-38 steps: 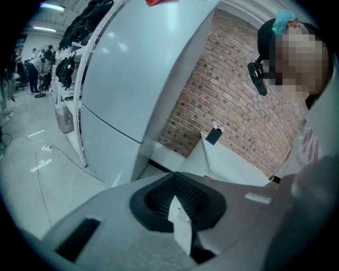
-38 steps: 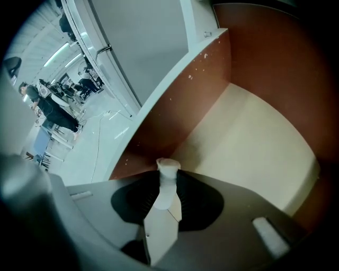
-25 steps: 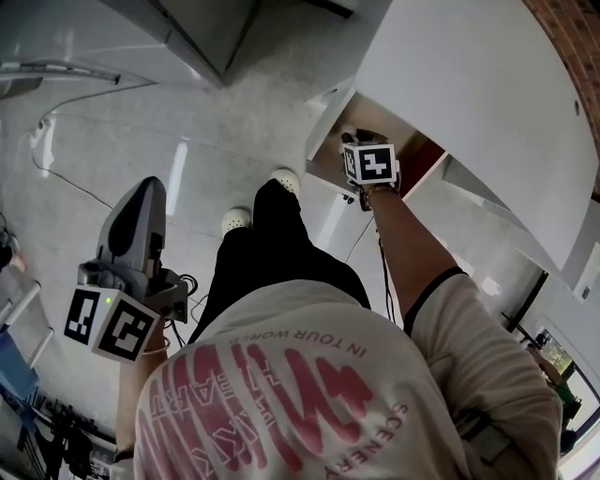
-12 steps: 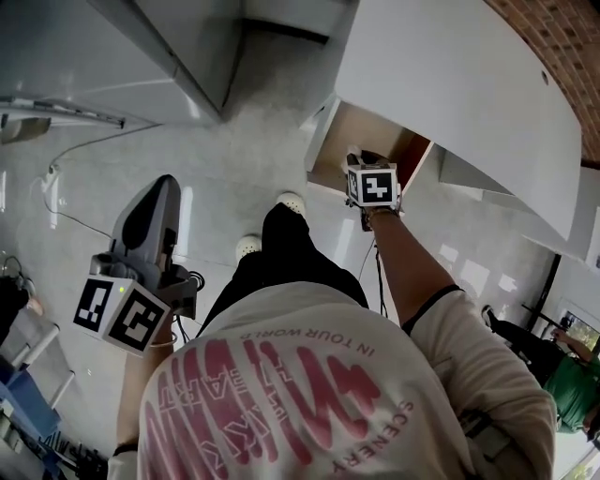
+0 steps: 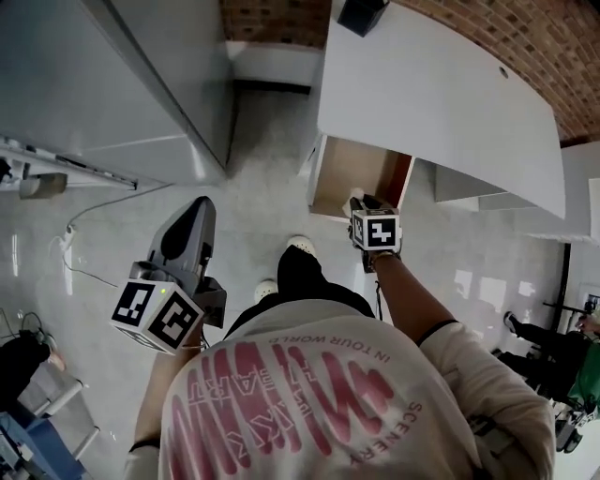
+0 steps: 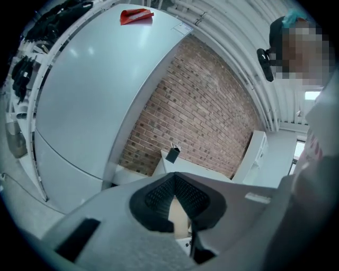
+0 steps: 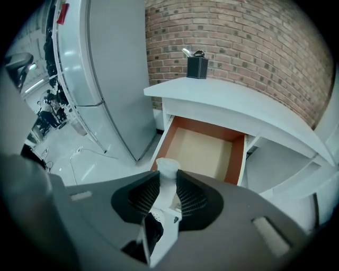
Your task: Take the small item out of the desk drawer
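Observation:
The desk drawer (image 5: 361, 178) (image 7: 206, 151) stands pulled out under the white desk top (image 5: 441, 103); its pale bottom shows bare. My right gripper (image 5: 357, 201) (image 7: 168, 184) hovers over the drawer's front edge and is shut on a small white cylindrical item (image 7: 167, 170) (image 5: 355, 195), which sticks out past the pads. My left gripper (image 5: 199, 206) (image 6: 174, 180) is held up at the left, away from the desk, over the floor. Its pads meet at the tips and nothing is between them.
A black pen holder (image 7: 197, 67) (image 5: 361, 14) stands on the desk's far end by the brick wall (image 7: 249, 47). A tall grey cabinet (image 5: 112, 84) rises at the left. A cable (image 5: 94, 216) lies on the glossy floor. The person's shoes (image 5: 298, 246) are just before the drawer.
Both grippers have risen. The right one, still gripping the white item, has come up and back from inside the drawer to its front edge. The head view has lifted too.

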